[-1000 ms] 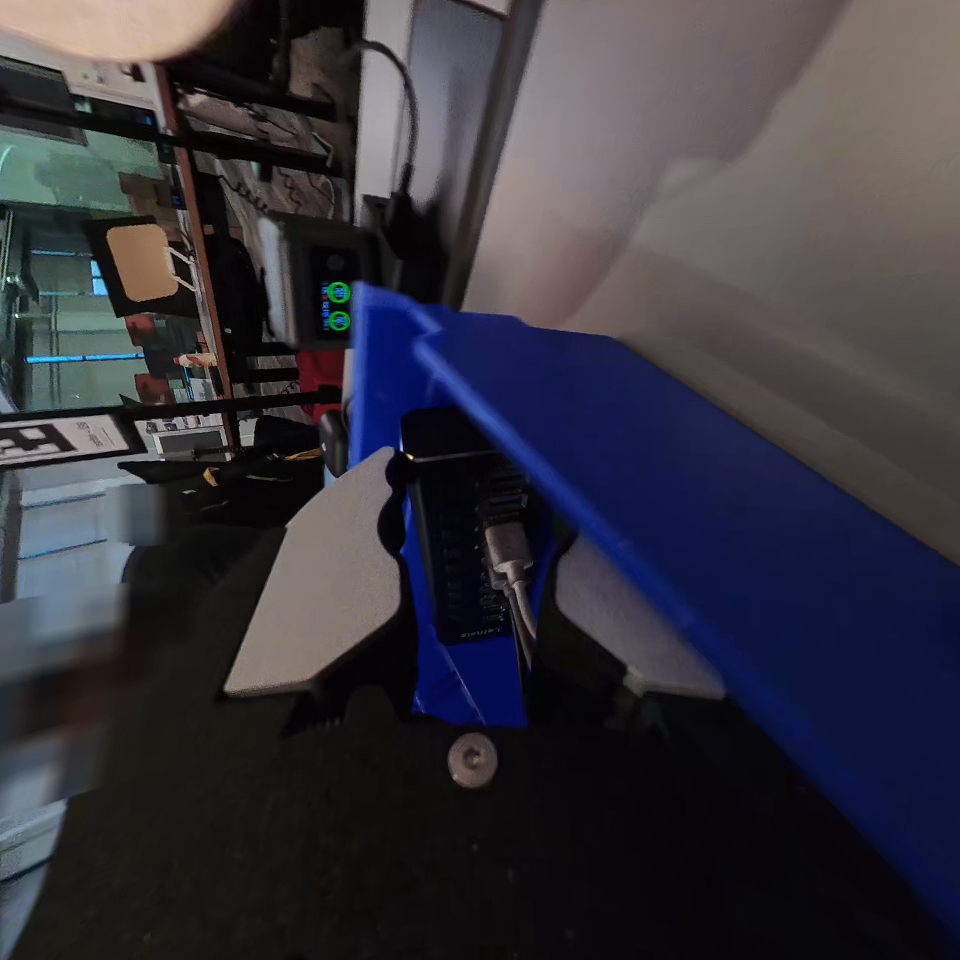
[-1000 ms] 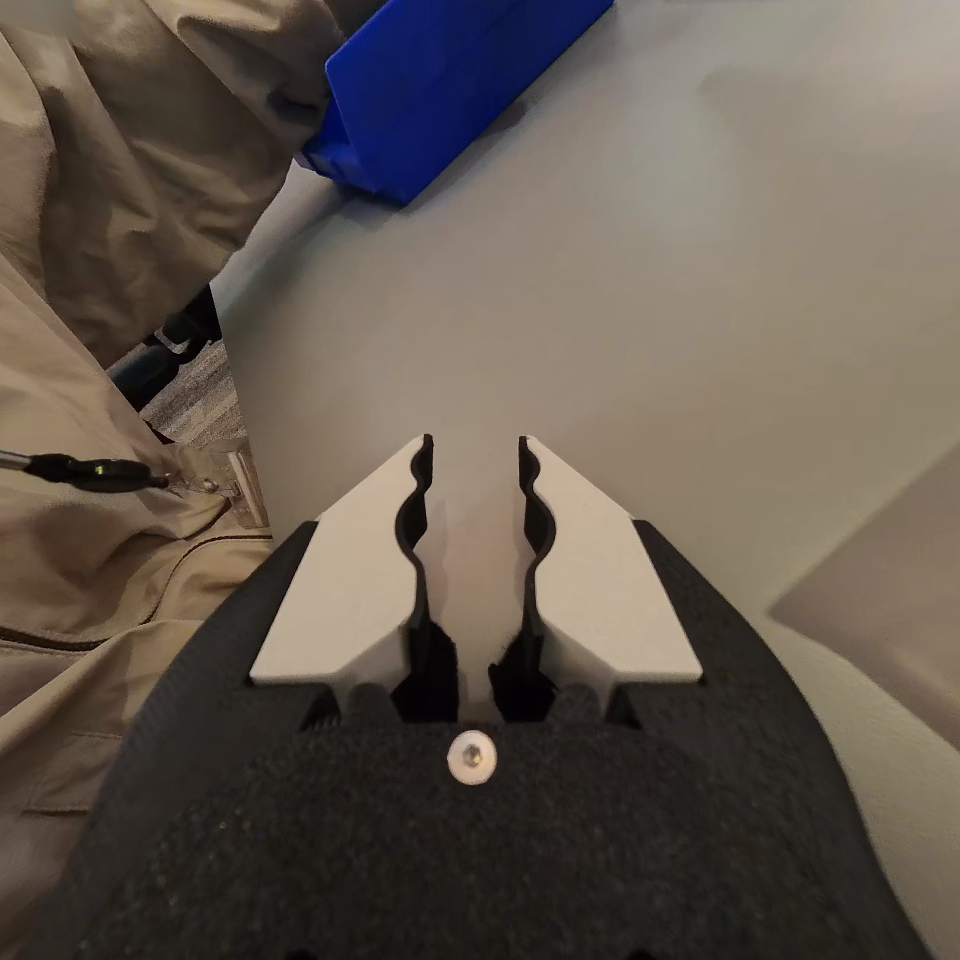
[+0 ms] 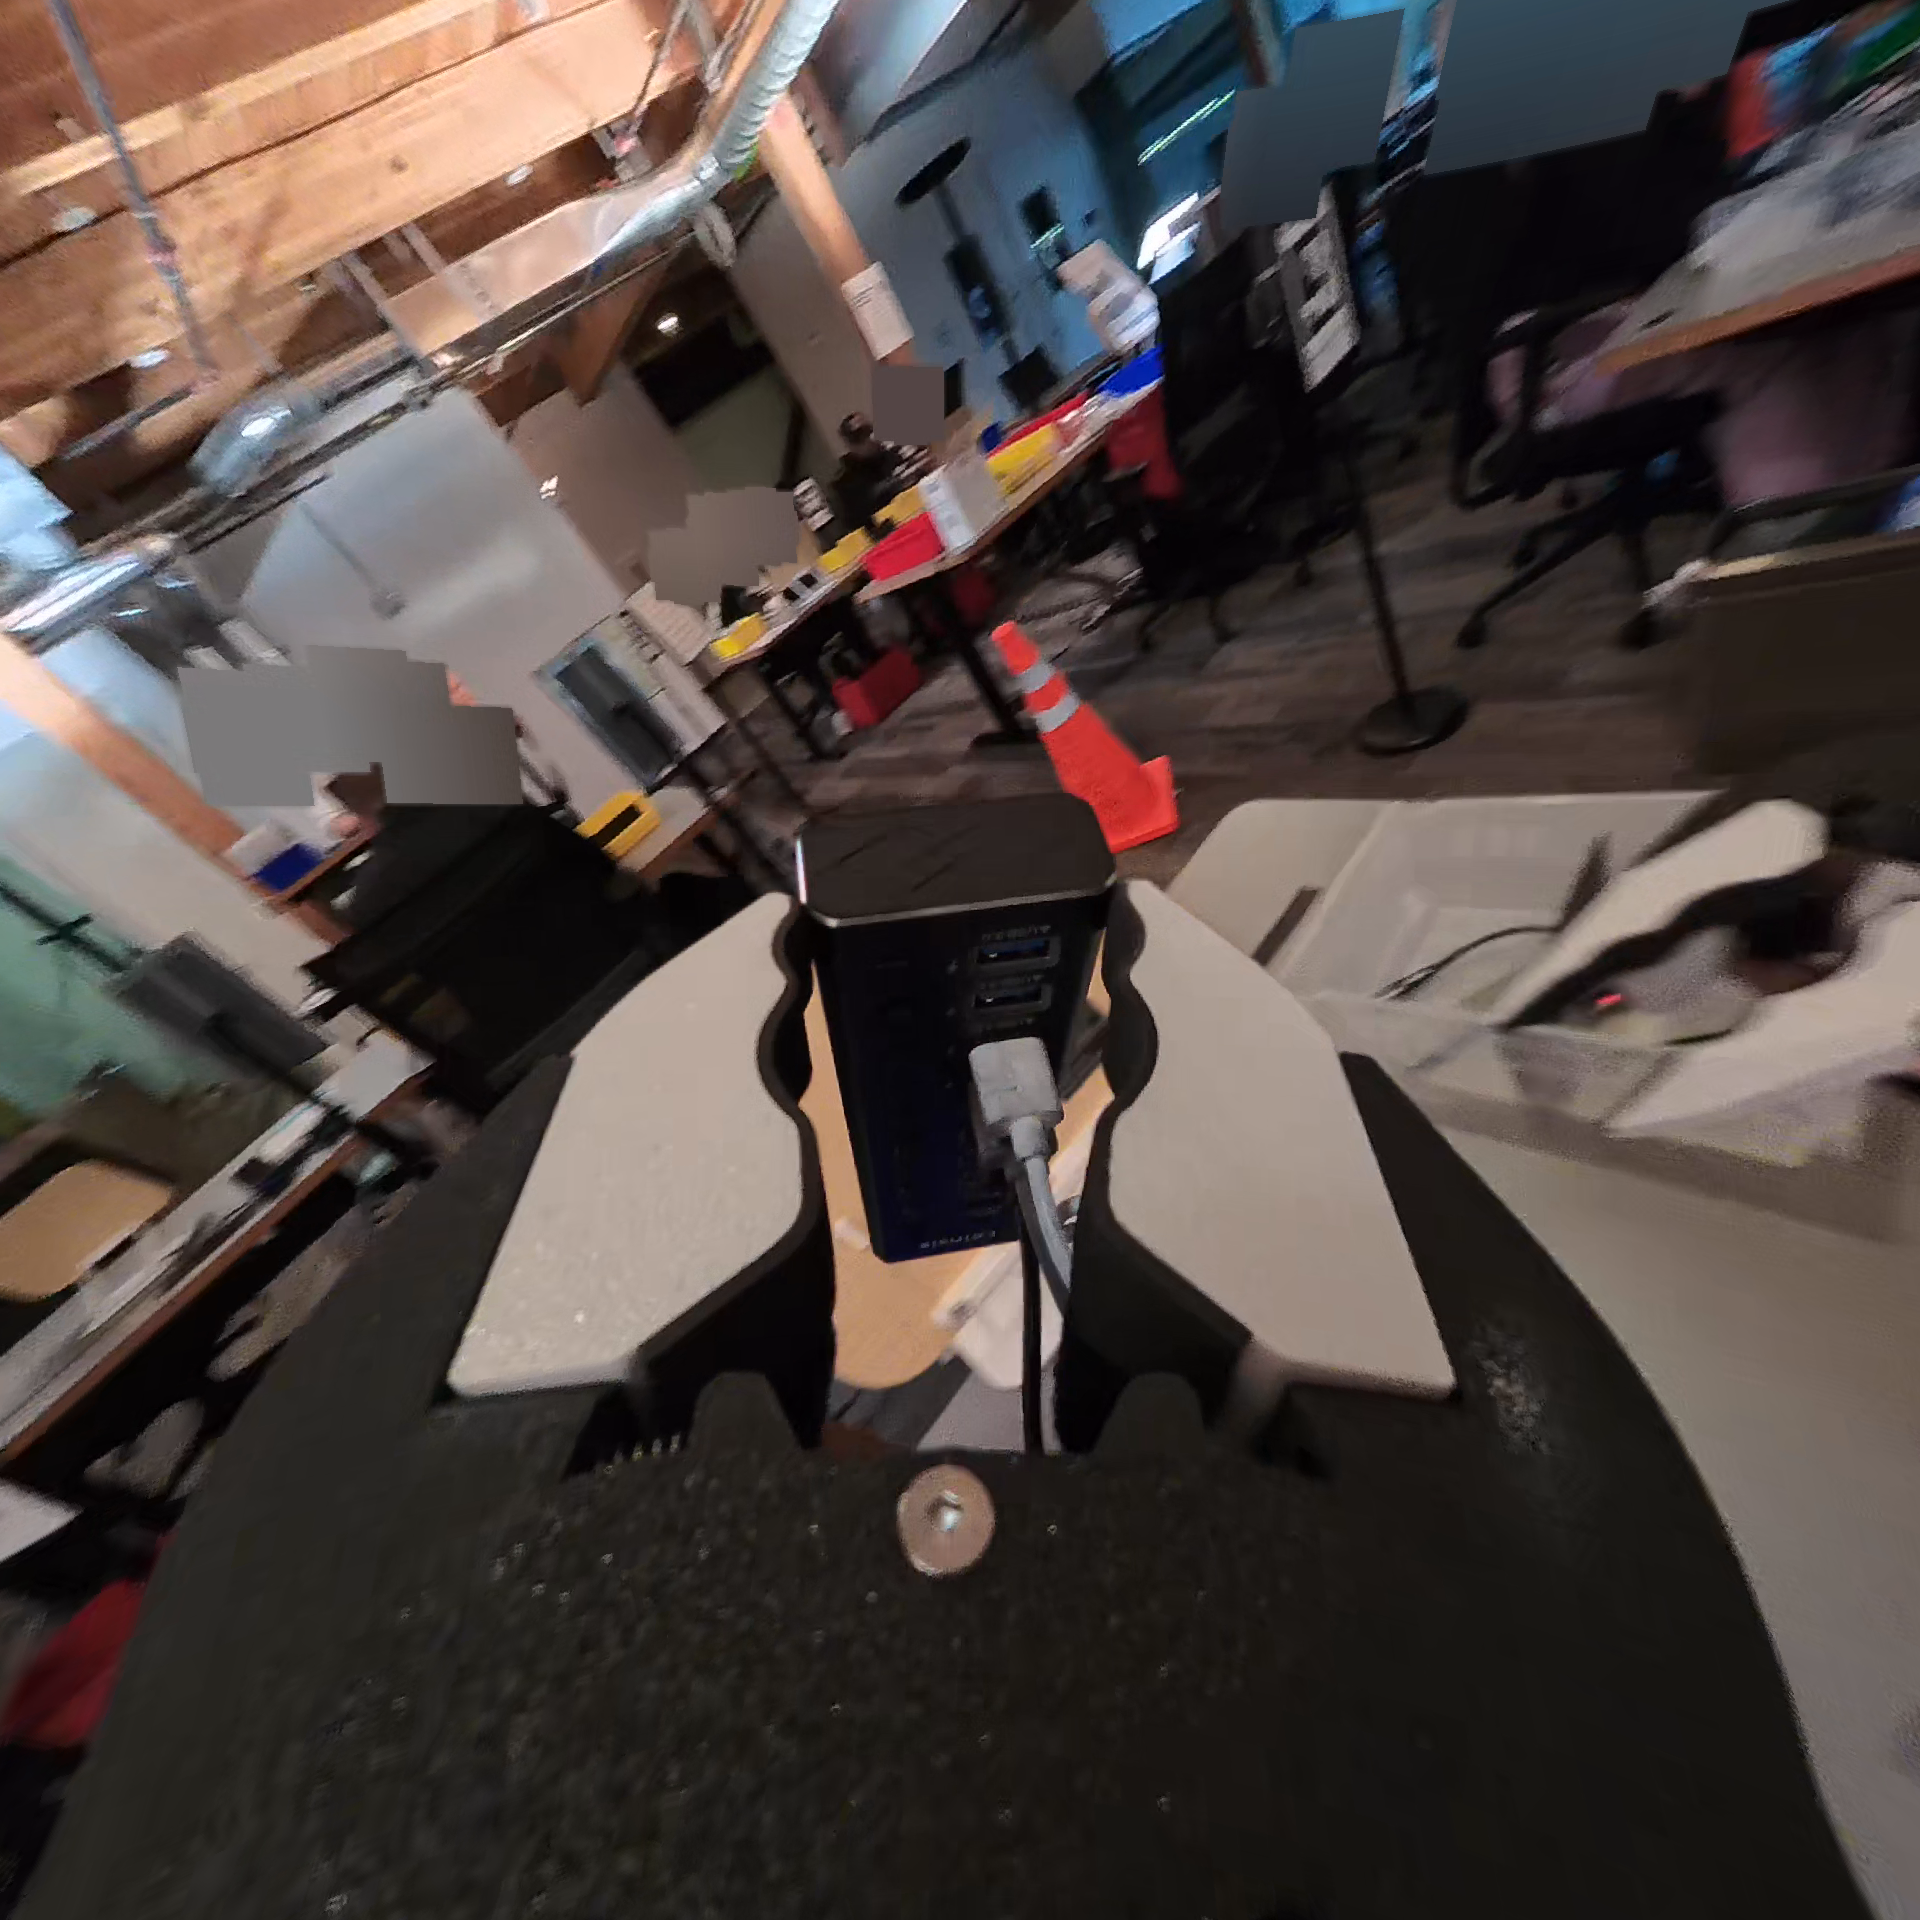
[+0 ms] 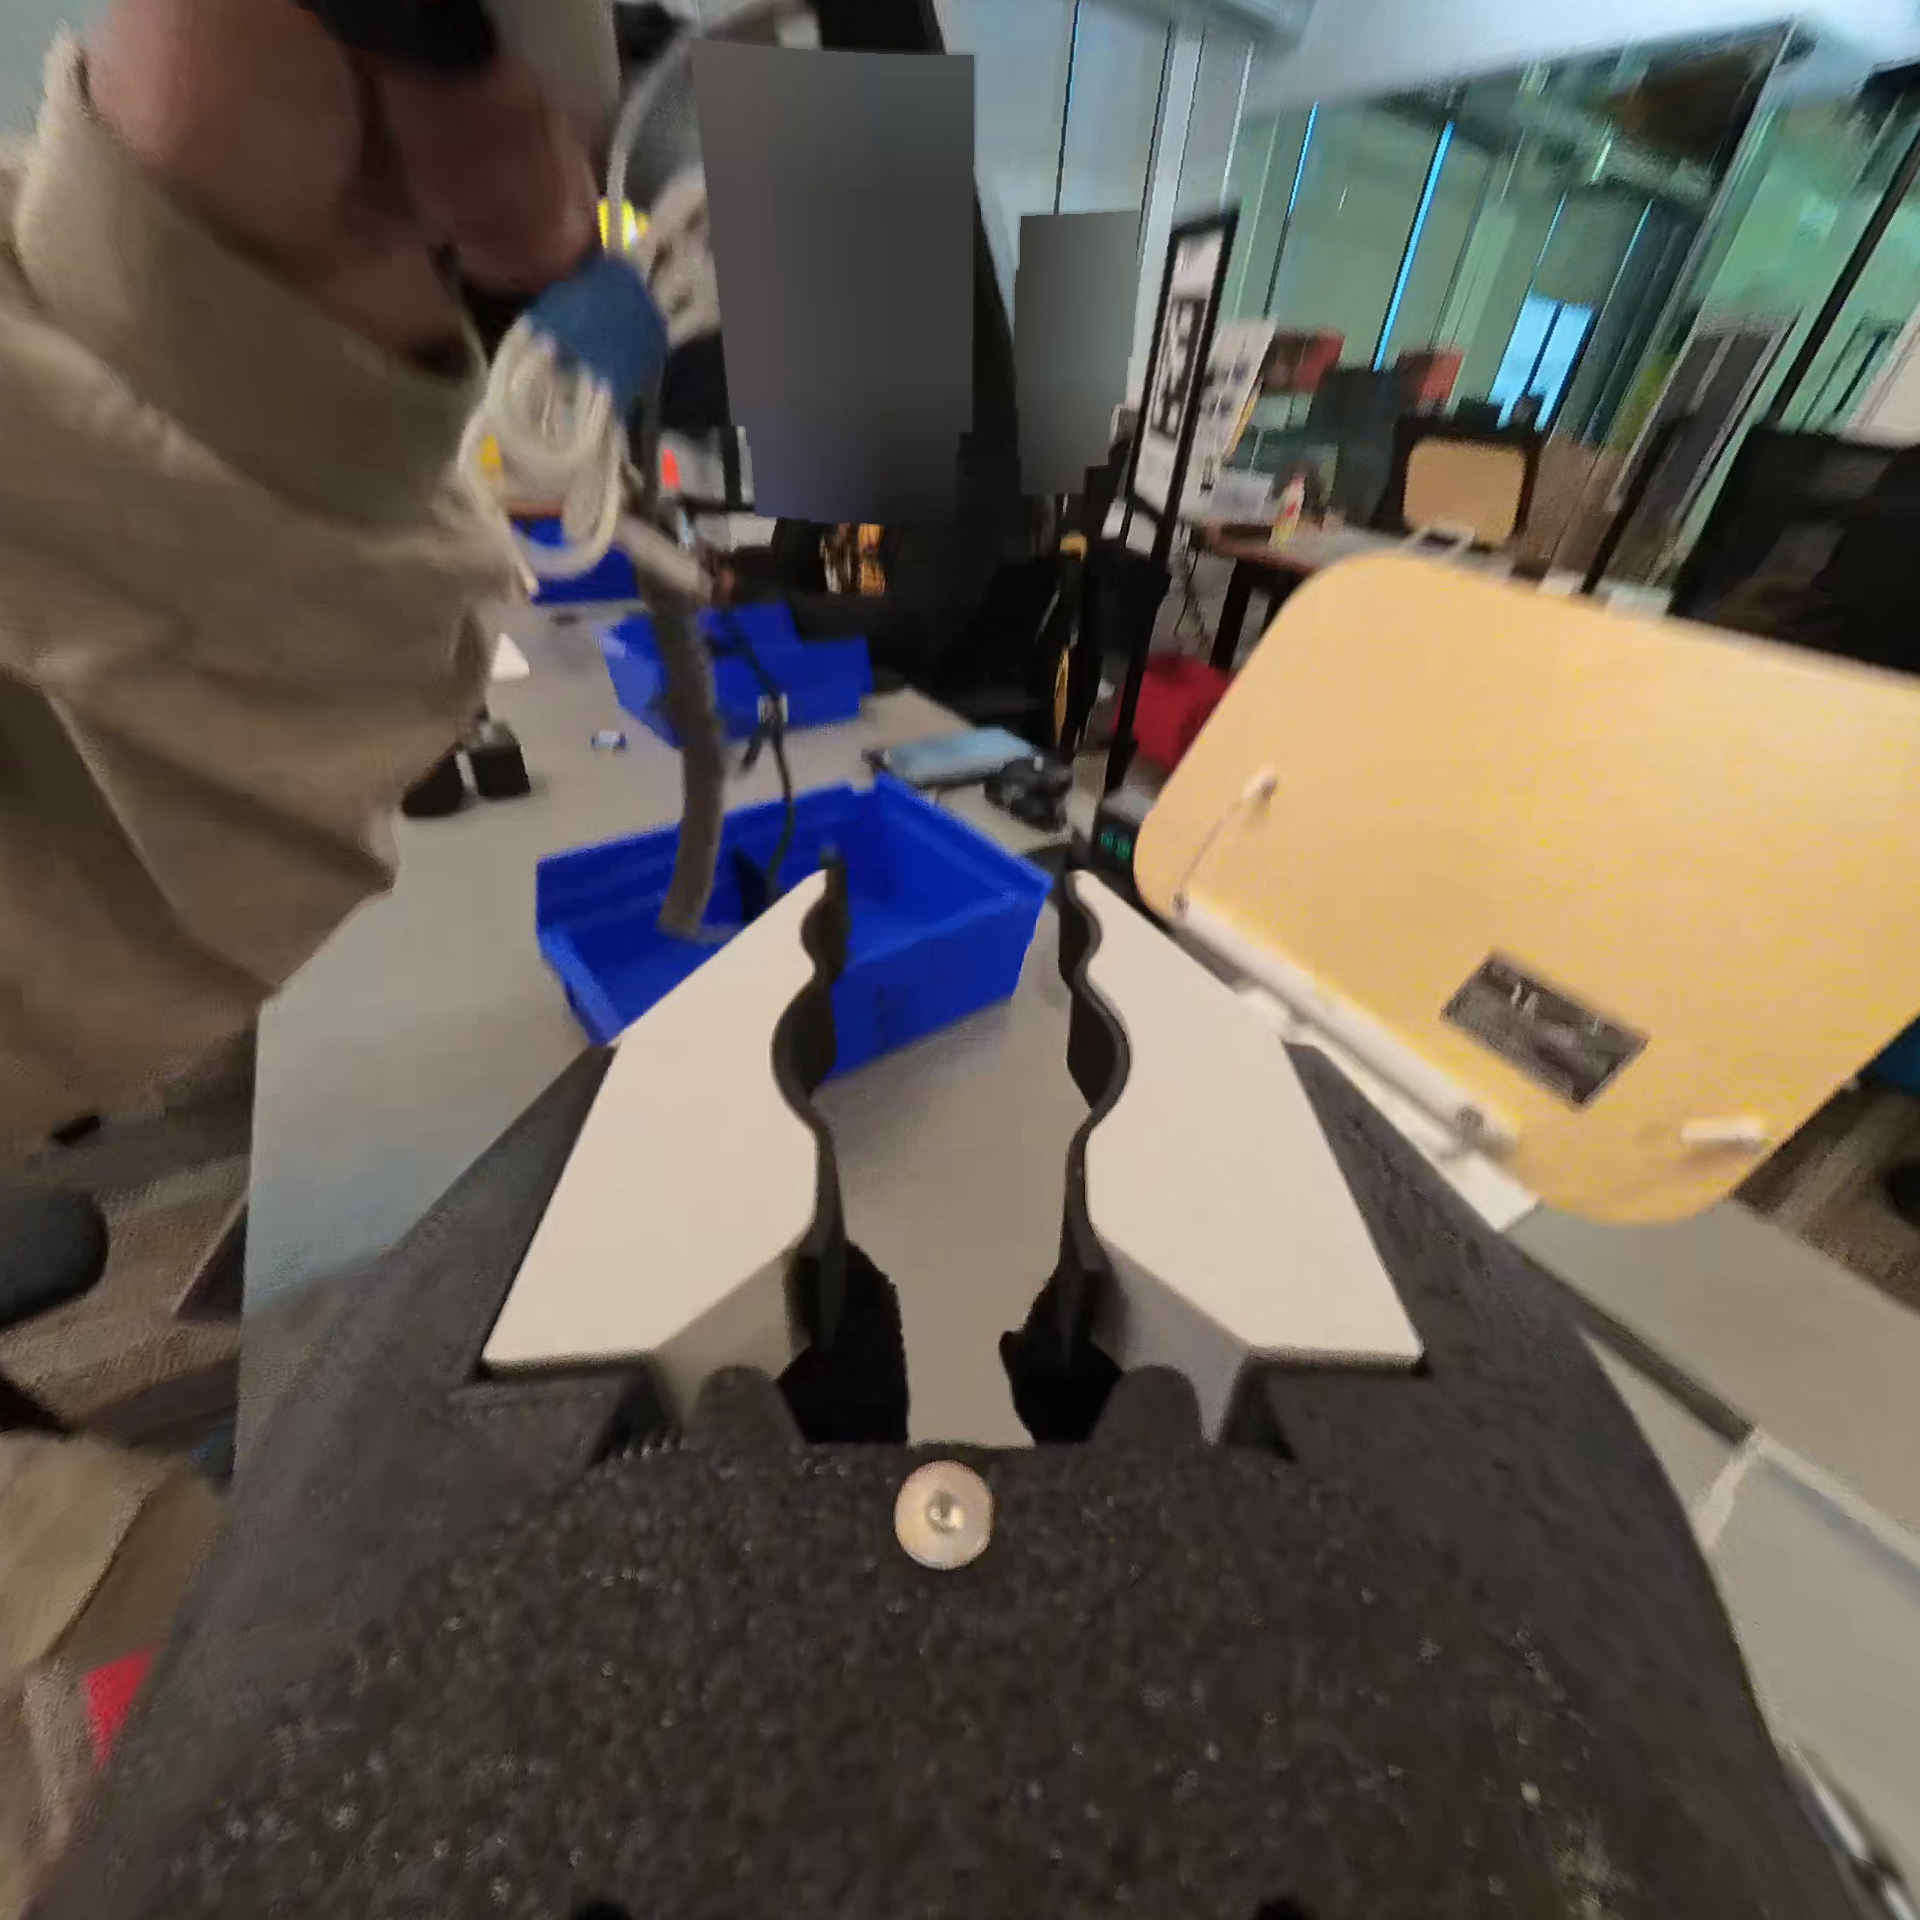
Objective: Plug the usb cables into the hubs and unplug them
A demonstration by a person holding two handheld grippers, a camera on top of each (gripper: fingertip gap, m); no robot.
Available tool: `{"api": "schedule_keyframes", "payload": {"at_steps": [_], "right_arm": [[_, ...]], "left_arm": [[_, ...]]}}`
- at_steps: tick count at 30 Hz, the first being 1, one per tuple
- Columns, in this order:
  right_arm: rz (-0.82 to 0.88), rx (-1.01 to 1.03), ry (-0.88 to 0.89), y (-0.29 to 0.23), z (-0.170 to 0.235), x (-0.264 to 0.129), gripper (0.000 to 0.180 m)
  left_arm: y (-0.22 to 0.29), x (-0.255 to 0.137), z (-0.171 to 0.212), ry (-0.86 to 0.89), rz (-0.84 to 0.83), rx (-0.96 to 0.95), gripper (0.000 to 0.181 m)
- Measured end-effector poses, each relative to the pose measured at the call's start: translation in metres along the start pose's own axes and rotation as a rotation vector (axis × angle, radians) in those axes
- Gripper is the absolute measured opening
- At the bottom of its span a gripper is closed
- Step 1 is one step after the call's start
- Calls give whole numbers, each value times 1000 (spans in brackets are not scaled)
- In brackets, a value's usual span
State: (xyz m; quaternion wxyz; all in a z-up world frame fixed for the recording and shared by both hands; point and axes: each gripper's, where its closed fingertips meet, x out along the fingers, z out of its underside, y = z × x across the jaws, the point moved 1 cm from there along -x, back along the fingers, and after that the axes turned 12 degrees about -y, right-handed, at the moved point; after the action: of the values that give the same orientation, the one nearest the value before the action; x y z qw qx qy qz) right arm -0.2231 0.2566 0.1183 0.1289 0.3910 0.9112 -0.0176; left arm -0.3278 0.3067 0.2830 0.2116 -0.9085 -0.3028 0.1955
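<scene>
My left gripper [image 3: 951, 1049] clamps the black hub [image 3: 940, 997] upright in the air, its plugged grey usb cable [image 3: 1023, 1117] facing back at me, while my right gripper [image 4: 945, 997], open and empty, points toward the blue bin [image 4: 914, 914].

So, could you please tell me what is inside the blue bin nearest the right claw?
A grey sleeved cable and a thin black cable hang into the blue bin; its near wall hides the floor.
</scene>
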Motion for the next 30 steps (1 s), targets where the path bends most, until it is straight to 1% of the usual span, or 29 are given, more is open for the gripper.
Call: {"api": "schedule_keyframes", "payload": {"at_steps": [3,5,6,7,9,10,11,12,13,14,15,16,17,18,19,20,22,24,26,28,30], "right_arm": [[63,-7,78,3,-39,-4,43],[102,-13,125,1,-52,-6,44],[110,-21,147,-2,-56,-6,47],[139,-35,155,-3,-56,-6,50],[271,-88,135,7,-48,-6,47],[340,-123,115,13,-40,-7,40],[383,-163,91,17,-31,-7,28],[414,-172,75,23,-21,-9,28],[390,-146,59,27,-9,-10,27],[317,-80,40,30,5,-9,26],[190,-6,9,28,21,-6,26],[47,85,-14,24,37,-2,26],[-61,174,-12,23,51,0,26],[-118,248,-14,26,64,2,26],[-176,299,-25,27,77,3,26],[-276,331,-39,21,86,3,26],[-463,351,-40,3,94,2,26],[-586,327,-71,-17,98,4,26],[-655,266,-141,-36,106,9,27],[-679,229,-209,-50,116,17,27],[-708,220,-228,-62,121,24,27]], "left_arm": [[32,2,-26,38,111,-35,54],[54,7,-36,56,196,-78,53],[67,11,-38,57,243,-98,54],[80,17,-39,55,288,-116,53],[106,29,-36,42,366,-154,54],[117,35,-34,37,394,-179,54],[126,42,-31,32,407,-206,54],[133,49,-27,28,409,-224,54],[140,57,-21,21,414,-226,54],[148,65,-13,6,423,-210,54],[154,72,-3,-10,426,-197,52],[154,78,6,-22,409,-213,56],[149,80,14,-24,386,-257,64],[144,77,21,-9,392,-318,60],[142,69,27,22,432,-386,58],[141,62,36,51,476,-451,56],[148,57,66,40,525,-512,51],[173,62,109,-81,611,-505,58],[199,61,137,-137,723,-539,59],[216,57,150,-129,791,-564,54],[225,54,155,-104,825,-583,53]]}}
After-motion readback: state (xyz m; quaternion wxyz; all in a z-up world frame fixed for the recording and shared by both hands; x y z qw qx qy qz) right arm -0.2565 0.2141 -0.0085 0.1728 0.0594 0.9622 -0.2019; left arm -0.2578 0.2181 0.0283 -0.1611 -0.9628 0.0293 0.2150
